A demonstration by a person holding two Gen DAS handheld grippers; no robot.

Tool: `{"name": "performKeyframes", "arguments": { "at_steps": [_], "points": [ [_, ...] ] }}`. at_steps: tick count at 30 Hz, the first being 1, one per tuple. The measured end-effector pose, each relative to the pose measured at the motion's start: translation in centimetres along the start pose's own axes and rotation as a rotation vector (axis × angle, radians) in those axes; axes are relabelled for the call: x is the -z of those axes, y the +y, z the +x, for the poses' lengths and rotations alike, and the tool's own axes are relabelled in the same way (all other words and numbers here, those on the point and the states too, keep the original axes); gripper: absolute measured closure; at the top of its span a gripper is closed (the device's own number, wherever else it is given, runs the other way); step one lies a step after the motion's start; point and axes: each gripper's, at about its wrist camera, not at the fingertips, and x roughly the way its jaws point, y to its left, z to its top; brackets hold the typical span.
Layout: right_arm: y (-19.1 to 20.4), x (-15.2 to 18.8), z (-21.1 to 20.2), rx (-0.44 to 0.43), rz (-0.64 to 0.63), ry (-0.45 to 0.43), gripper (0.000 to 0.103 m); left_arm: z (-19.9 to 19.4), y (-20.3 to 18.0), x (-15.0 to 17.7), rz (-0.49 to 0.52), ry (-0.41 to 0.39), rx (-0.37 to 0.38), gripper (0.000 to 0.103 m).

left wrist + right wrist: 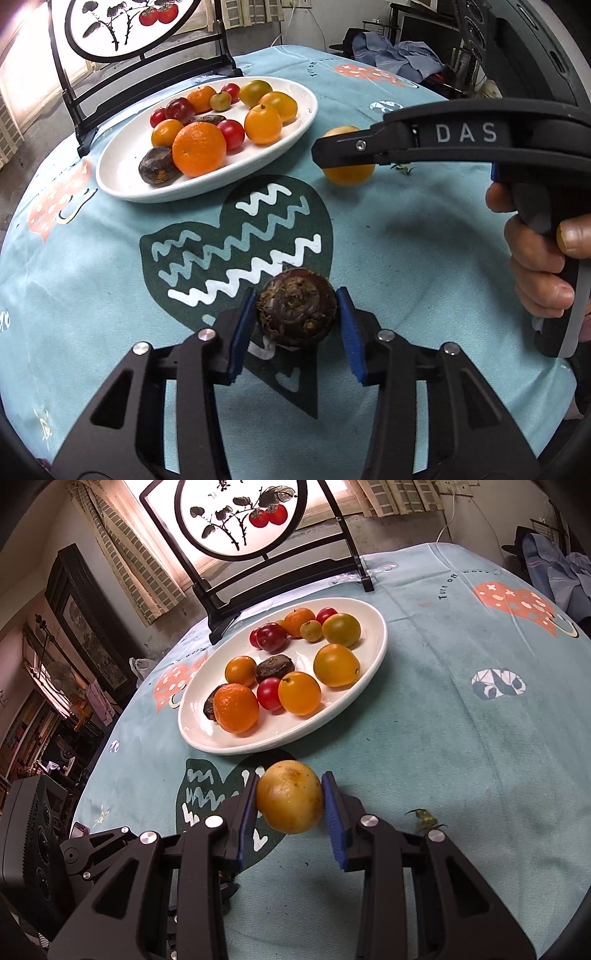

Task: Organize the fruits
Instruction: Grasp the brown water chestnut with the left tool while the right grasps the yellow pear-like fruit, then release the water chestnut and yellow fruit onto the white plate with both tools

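A white oval plate (122,177) (369,664) at the back of the table holds several oranges, small red fruits and dark brown ones. My left gripper (297,312) has its blue pads on both sides of a dark brown water chestnut (295,310) on the tablecloth, closed against it. My right gripper (290,797) is shut on a yellow-orange fruit (289,795) just in front of the plate. In the left wrist view that fruit (347,173) shows behind the right gripper's finger (351,153).
A light blue patterned tablecloth (461,757) covers the table. A black-framed round painted screen (240,517) stands behind the plate. A small green stem scrap (424,818) lies right of my right gripper. Clothes (399,55) lie beyond the far edge.
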Motion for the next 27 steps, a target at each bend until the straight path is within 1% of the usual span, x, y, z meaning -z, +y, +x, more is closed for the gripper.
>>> {"name": "performKeyframes", "arguments": {
  "at_steps": [4,9,17,20,22,27],
  "points": [
    [0.1,0.0,-0.1,-0.004,-0.009,-0.010,0.069,-0.5,0.2,-0.2,-0.018,-0.025,-0.014,0.059],
    [0.5,0.0,-0.5,-0.016,-0.029,-0.030,0.069,-1.9,1.2,-0.6,-0.062,-0.087,-0.013,0.059],
    [1.9,-0.5,-2.0,-0.086,-0.069,-0.106,0.068,-4.8,3.0,-2.0,-0.129,-0.191,0.000,0.059],
    [2.2,-2.0,-2.5,-0.096,-0.064,-0.138,0.068,-5.8,3.8,-3.5,-0.139,-0.214,0.001,0.059],
    [2.5,-3.3,-2.7,-0.084,-0.073,-0.162,0.068,-6.3,4.7,-5.0,-0.152,-0.236,-0.026,0.059],
    [2.7,-7.2,-1.6,-0.042,-0.081,-0.195,0.068,-6.3,7.9,-9.3,-0.270,-0.289,-0.072,0.059]
  ]
}}
